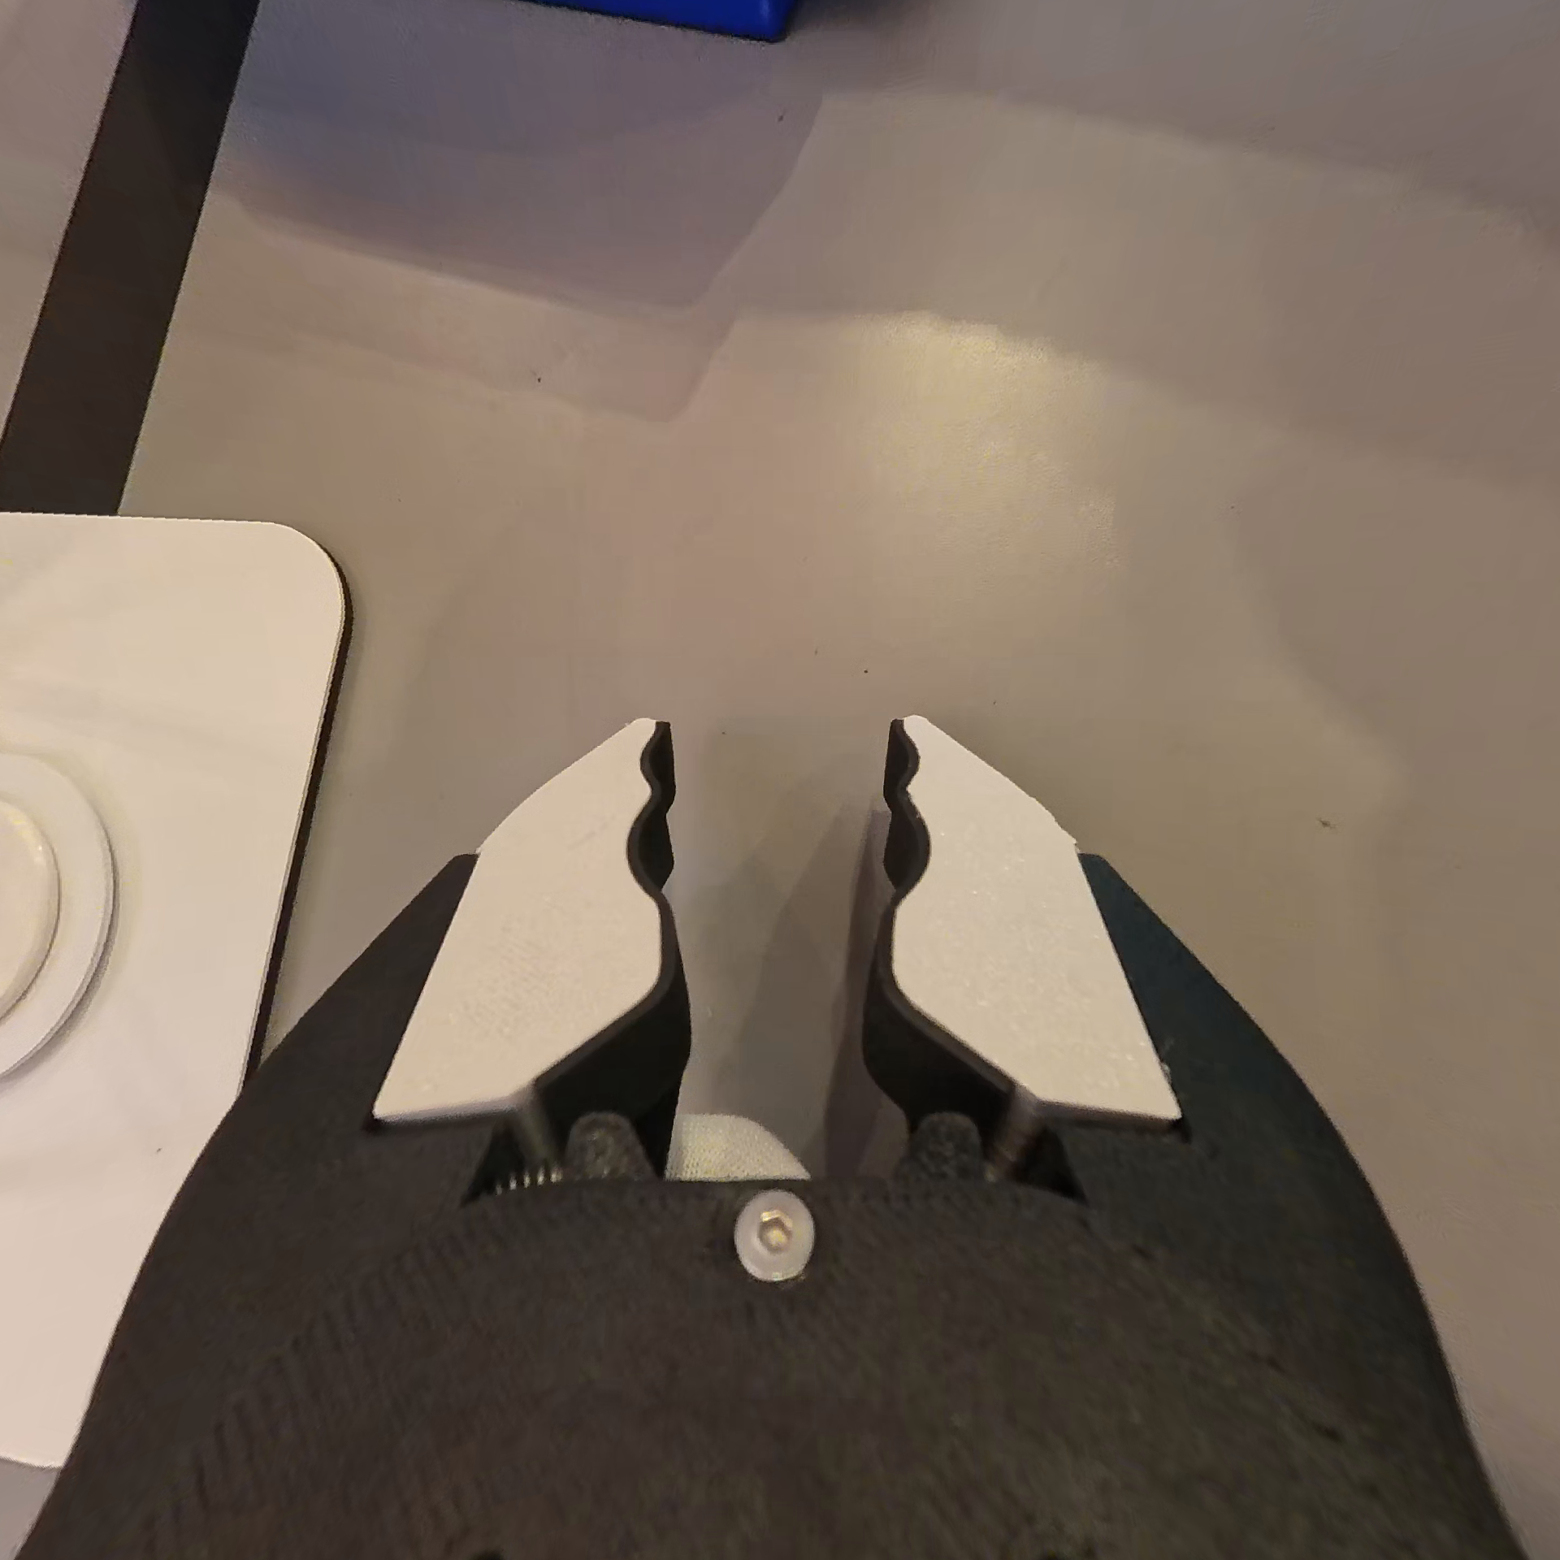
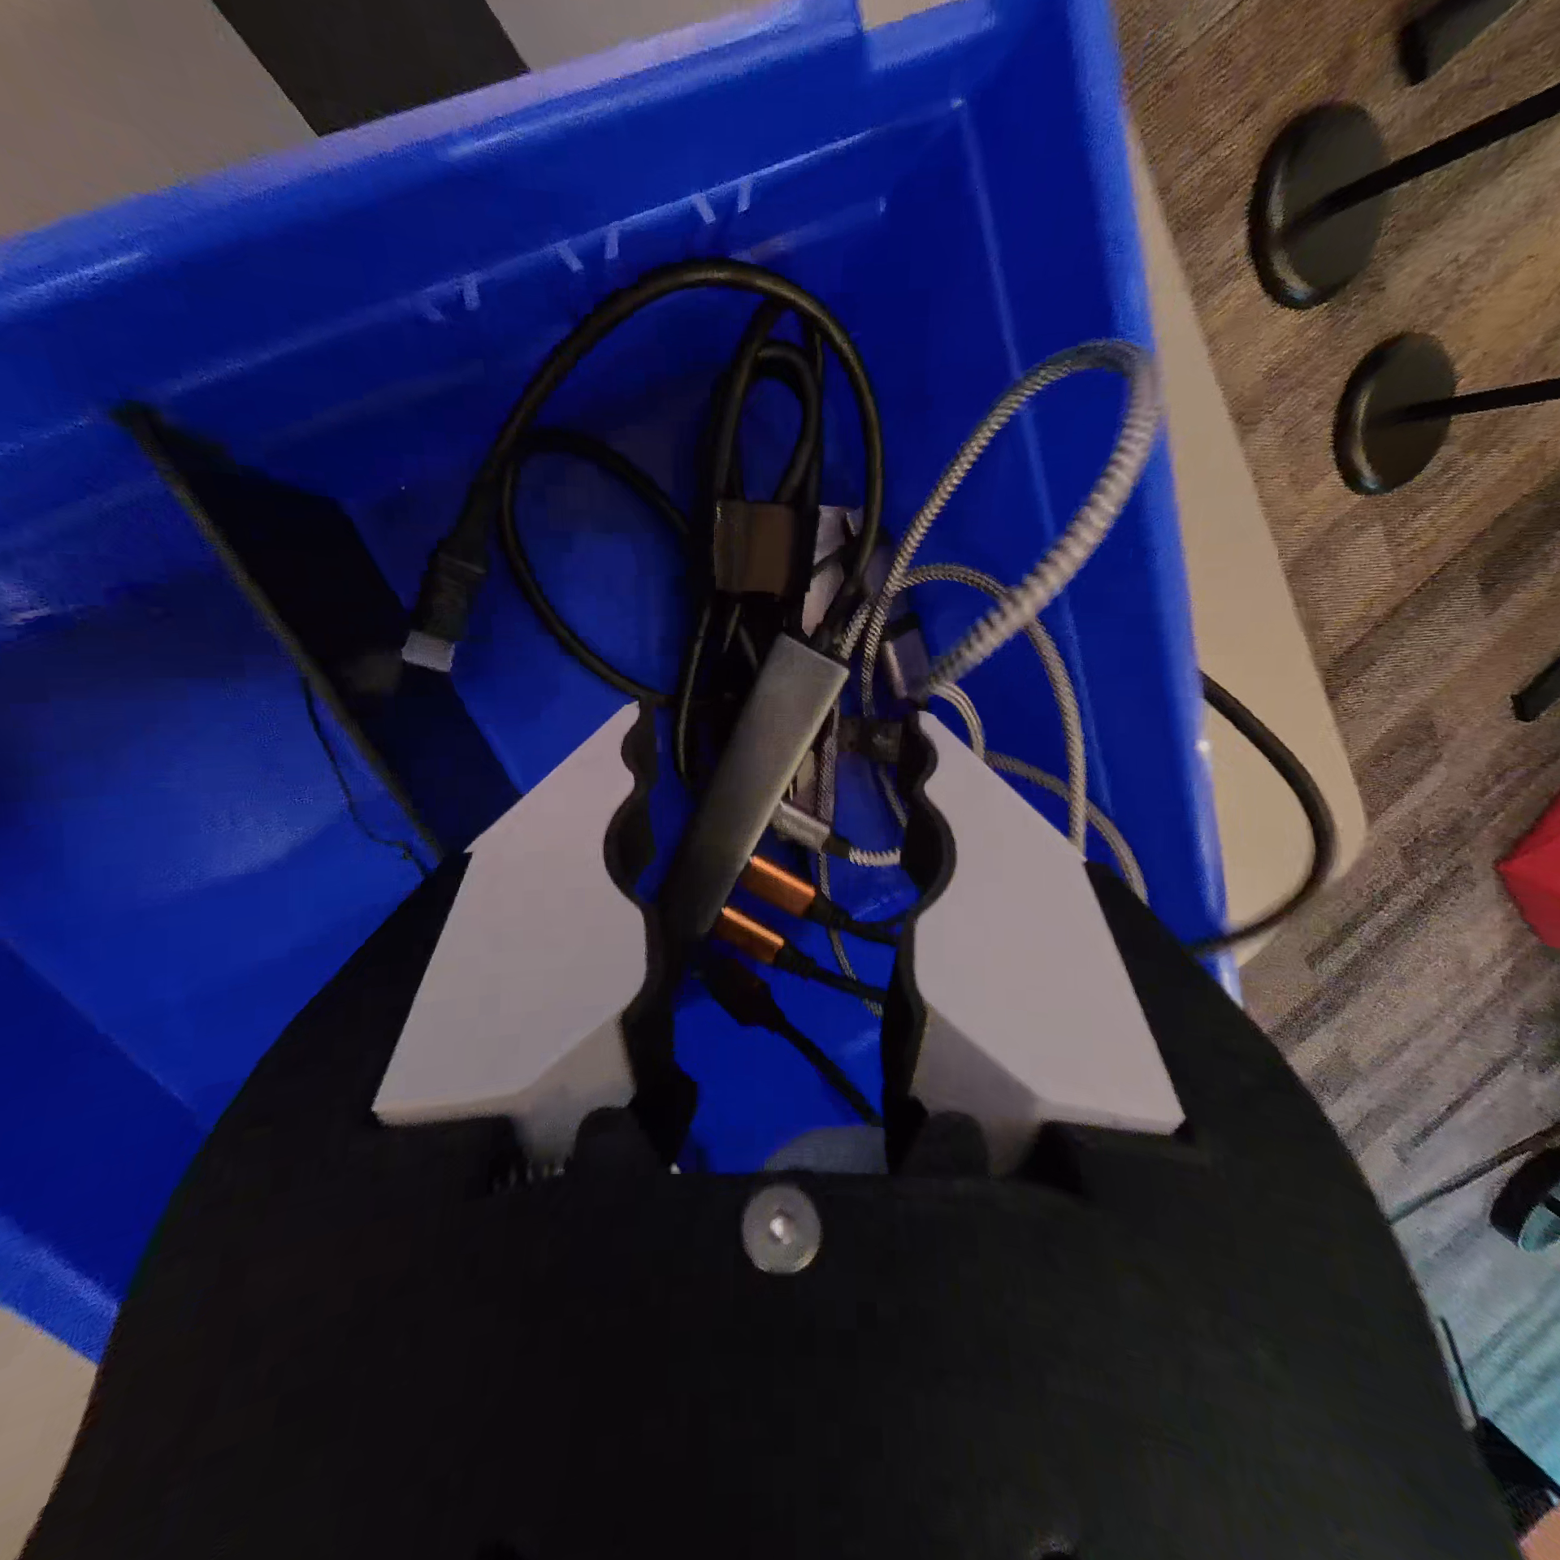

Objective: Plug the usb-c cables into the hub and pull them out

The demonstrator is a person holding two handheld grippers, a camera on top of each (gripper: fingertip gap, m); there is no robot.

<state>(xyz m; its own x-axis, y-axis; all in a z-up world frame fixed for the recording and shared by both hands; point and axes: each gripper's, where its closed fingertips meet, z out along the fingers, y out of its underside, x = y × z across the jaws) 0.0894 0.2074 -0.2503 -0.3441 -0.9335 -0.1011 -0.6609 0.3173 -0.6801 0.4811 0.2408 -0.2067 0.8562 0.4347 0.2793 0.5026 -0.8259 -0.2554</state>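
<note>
In the right wrist view a slim grey hub (image 2: 751, 781) lies tilted in a blue bin (image 2: 253, 380), among black cables (image 2: 675, 354) and a grey braided cable (image 2: 1072, 506). Two orange-shelled plugs (image 2: 772, 882) and a dark plug sit in the hub's side. My right gripper (image 2: 781, 722) is open above the bin, with the hub showing between its fingers, not gripped. In the left wrist view my left gripper (image 1: 778, 734) is open and empty over a bare grey table (image 1: 1013, 506).
A white board (image 1: 169, 717) with a round white fitting lies left of the left gripper. A corner of the blue bin (image 1: 675, 17) shows at the far edge. A black divider (image 2: 278, 591) stands in the bin. Right of the bin are the table edge, carpet and black chair bases (image 2: 1325, 203). The gap from one gripper's tips to the other's is roughly 40 centimeters.
</note>
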